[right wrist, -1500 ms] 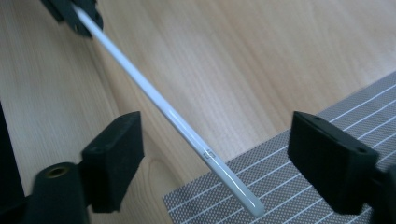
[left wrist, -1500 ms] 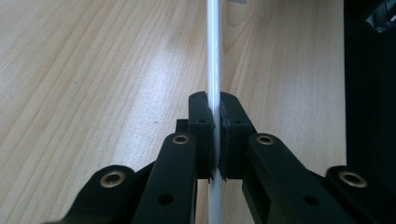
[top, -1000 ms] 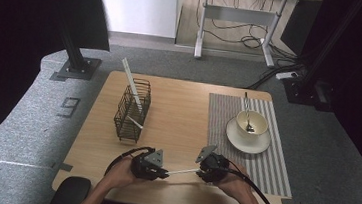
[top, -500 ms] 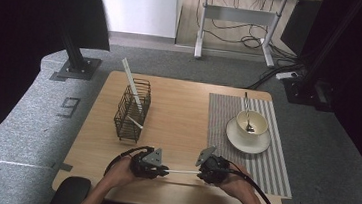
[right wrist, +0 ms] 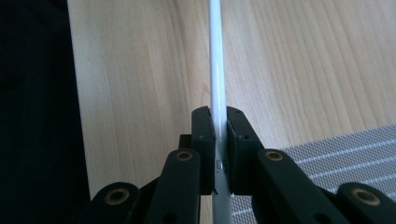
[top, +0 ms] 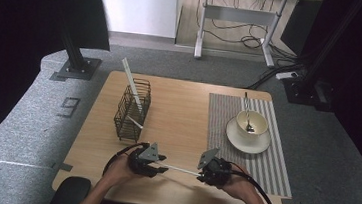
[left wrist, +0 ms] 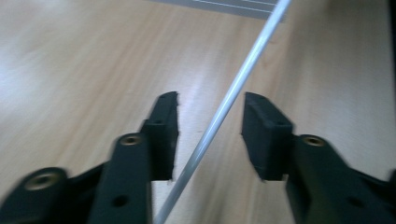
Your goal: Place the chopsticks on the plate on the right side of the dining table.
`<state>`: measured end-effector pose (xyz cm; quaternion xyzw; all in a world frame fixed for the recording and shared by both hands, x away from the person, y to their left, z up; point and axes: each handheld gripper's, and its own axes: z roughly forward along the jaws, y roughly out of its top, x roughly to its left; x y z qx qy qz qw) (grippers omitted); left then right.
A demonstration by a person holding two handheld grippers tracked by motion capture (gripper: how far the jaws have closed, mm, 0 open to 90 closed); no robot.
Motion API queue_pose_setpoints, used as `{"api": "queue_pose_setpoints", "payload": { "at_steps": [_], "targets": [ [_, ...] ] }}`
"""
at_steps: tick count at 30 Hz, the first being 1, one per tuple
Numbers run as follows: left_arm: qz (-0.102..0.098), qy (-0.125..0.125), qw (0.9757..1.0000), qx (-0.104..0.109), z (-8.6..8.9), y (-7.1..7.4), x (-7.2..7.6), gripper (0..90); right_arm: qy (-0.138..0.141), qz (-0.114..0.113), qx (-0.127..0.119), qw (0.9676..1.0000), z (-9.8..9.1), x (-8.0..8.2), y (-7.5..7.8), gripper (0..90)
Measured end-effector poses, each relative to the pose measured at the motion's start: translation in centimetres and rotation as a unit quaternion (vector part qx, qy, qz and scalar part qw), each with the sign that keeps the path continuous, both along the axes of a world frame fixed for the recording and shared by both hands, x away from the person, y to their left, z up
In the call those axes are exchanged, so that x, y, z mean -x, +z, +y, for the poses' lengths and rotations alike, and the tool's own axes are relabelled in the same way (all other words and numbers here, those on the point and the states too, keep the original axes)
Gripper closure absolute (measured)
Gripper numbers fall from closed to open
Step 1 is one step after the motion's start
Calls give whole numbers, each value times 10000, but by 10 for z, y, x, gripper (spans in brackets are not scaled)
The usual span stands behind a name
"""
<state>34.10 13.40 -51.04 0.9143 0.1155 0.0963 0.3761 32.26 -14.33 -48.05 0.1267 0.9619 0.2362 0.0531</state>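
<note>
A thin white stick [top: 180,170] runs level between my two grippers near the table's front edge. My right gripper [top: 201,173] is shut on one end. In the right gripper view its jaws have just closed further, and the pads of the right gripper [right wrist: 220,135] now press on the white stick [right wrist: 215,56]. My left gripper [top: 158,166] is at the other end. Its jaws have just been opening. In the left gripper view the white stick [left wrist: 224,109] passes through the gap of the left gripper [left wrist: 210,135] and neither pad touches it.
A black wire basket [top: 133,110] stands at the left of the wooden table [top: 183,112], with white sticks [top: 133,85] leaning in it. On the striped placemat [top: 222,121] at the right sits a cream bowl [top: 251,124] on a saucer, with a spoon [top: 246,111] in it.
</note>
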Motion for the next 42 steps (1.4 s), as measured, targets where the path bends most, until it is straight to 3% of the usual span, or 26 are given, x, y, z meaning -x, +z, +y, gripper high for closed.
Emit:
{"api": "queue_pose_setpoints", "payload": {
  "at_steps": [1,5,7,9,11,14,15,22,29,31,33,34,36,37,39,40,41,42],
  "targets": [
    [-23,193,9998,101,3,1,-1,473,-33,-3,-30,10000,-2,0,0,829],
    [30,473,9983,352,7,1,-4,303,-210,-37,-109,9997,-9,-1,2,829],
    [6,529,9981,330,7,1,-3,258,-260,-64,-116,9996,-11,0,3,829],
    [-123,698,9972,228,7,-1,0,139,-356,-118,-165,9992,-16,0,4,829],
    [-91,776,9966,252,7,-2,-1,138,-378,-124,-168,9991,-18,0,5,829],
    [-7,945,9951,304,7,-4,-1,21,-492,-164,-190,9985,-23,0,7,829],
    [-27,1107,9936,239,7,-6,-2,1,-574,-197,-223,9979,-27,0,8,829],
    [281,1254,9911,354,9,-14,-6,0,-886,-294,-293,9952,-40,-1,13,828],
    [451,1244,9912,60,3,-29,-8,0,-1304,-451,-403,9896,-58,-3,24,828],
    [521,1228,9911,12,2,-33,-9,0,-1524,-532,-458,9858,-69,-5,28,829],
    [524,1243,9909,-21,-1,-36,-9,0,-1576,-545,-485,9848,-72,-5,29,828],
    [523,1240,9909,-41,-2,-37,-9,0,-1700,-580,-512,9824,-80,-6,31,828],
    [502,1237,9910,-95,-3,-39,-9,0,-1750,-598,-514,9814,-84,-7,32,828],
    [487,1224,9912,-134,-3,-41,-10,0,-1884,-630,-523,9787,-91,-9,33,828],
    [501,1232,9910,-165,-4,-42,-10,0,-1953,-638,-522,9773,-95,-10,34,828],
    [501,1218,9910,-228,-4,-44,-11,0,-2102,-668,-521,9740,-103,-12,34,828],
    [501,1218,9910,-228,-4,-44,-11,0,-2102,-668,-521,9740,-103,-12,34,828],
    [516,1199,9912,-206,-4,-45,-11,0,-2239,-679,-515,9709,-111,-15,33,828]
  ]
}}
